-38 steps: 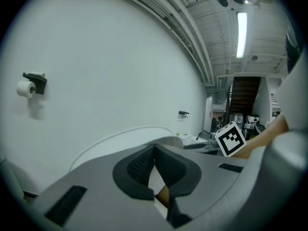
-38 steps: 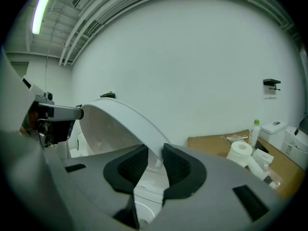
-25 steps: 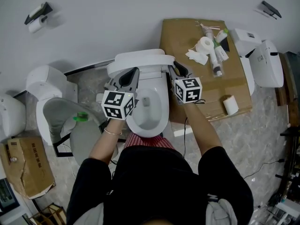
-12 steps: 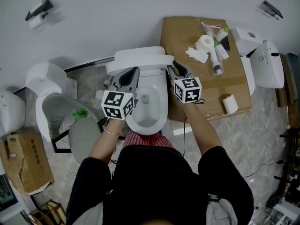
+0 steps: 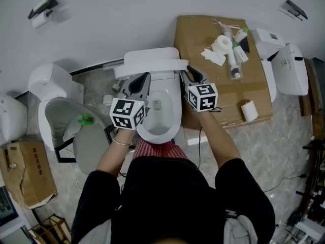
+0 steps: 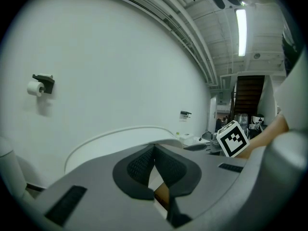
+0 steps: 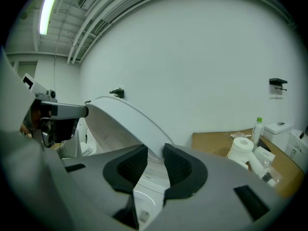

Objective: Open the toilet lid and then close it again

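Observation:
The white toilet lid (image 5: 150, 62) stands raised over the open bowl (image 5: 158, 128) in the middle of the head view. My right gripper (image 5: 189, 73) is at the lid's right end. In the right gripper view the lid's curved edge (image 7: 120, 117) runs down into the narrow gap of that gripper (image 7: 155, 154), whose pads close on it. My left gripper (image 5: 143, 80) sits in front of the lid's left half. In the left gripper view that gripper (image 6: 154, 150) has its pads touching at the tips, and the lid (image 6: 106, 143) arcs behind them.
A cardboard box (image 5: 254, 93) with paper rolls and bottles stands right of the toilet. Another toilet (image 5: 61, 121) with its seat up is close on the left, and more white ceramic (image 5: 287, 67) lies far right. The wall is just behind the lid.
The whole head view has shifted slightly. Lid and both grippers keep nearly the same pose against each other.

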`<state>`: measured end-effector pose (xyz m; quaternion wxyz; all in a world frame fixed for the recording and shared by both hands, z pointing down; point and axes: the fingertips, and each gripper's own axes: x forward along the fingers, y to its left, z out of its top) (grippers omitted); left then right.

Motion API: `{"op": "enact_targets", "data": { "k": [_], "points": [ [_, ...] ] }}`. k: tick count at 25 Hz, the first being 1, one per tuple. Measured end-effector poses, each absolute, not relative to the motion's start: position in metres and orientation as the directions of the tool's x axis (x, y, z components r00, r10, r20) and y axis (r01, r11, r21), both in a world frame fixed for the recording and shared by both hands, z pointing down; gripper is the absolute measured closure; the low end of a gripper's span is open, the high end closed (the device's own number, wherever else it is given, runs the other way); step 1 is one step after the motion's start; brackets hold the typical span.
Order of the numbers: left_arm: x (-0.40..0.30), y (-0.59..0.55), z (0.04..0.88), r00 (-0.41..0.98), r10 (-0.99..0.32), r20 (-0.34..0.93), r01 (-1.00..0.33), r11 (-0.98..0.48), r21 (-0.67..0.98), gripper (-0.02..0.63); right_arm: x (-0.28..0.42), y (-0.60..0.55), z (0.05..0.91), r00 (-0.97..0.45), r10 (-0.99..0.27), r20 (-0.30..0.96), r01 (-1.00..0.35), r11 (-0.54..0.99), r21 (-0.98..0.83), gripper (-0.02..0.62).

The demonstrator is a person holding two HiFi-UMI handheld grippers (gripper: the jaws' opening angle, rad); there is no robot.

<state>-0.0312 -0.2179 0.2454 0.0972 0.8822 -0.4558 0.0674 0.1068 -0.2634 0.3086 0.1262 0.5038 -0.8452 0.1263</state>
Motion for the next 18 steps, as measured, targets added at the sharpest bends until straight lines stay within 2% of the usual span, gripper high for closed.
{"op": "enact_targets", "data": {
  "k": [18],
  "points": [
    [-0.028,-0.201,0.258,0.522,-0.828,0.205,-0.853,-0.505,0.132,0.601,0.107,-0.243,0.318,-0.509,-0.785,0.353,-0.851,0.522,-0.068,0.488]
  ]
}}
